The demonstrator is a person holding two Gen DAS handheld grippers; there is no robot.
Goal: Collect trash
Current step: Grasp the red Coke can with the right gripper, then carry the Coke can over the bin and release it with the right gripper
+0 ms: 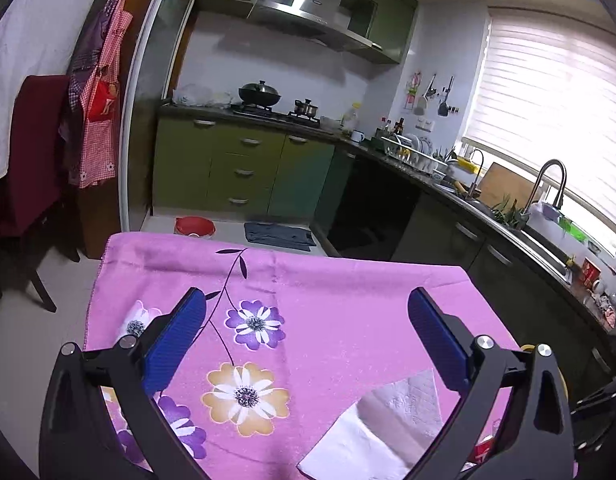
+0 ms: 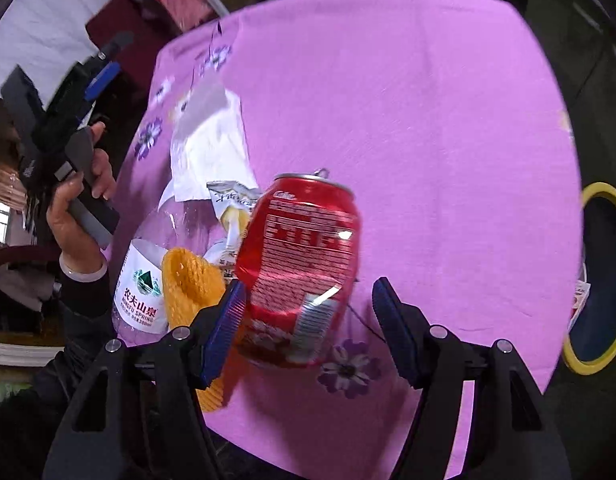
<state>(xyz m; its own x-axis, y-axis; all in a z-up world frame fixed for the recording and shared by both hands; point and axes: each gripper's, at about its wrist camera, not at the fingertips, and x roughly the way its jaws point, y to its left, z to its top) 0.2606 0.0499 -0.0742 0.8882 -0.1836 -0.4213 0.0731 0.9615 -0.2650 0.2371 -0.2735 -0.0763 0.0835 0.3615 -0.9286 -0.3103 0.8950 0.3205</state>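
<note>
Right wrist: my right claw (image 2: 306,326) wide around the can (image 2: 296,268), no grip.
Risk: left pad touching, could topple it off the near table (image 2: 428,120) edge.

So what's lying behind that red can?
Behind the red can lie a crumpled snack wrapper, a white napkin, a clear water bottle and an orange foam net. The can hides part of the wrapper.
</note>
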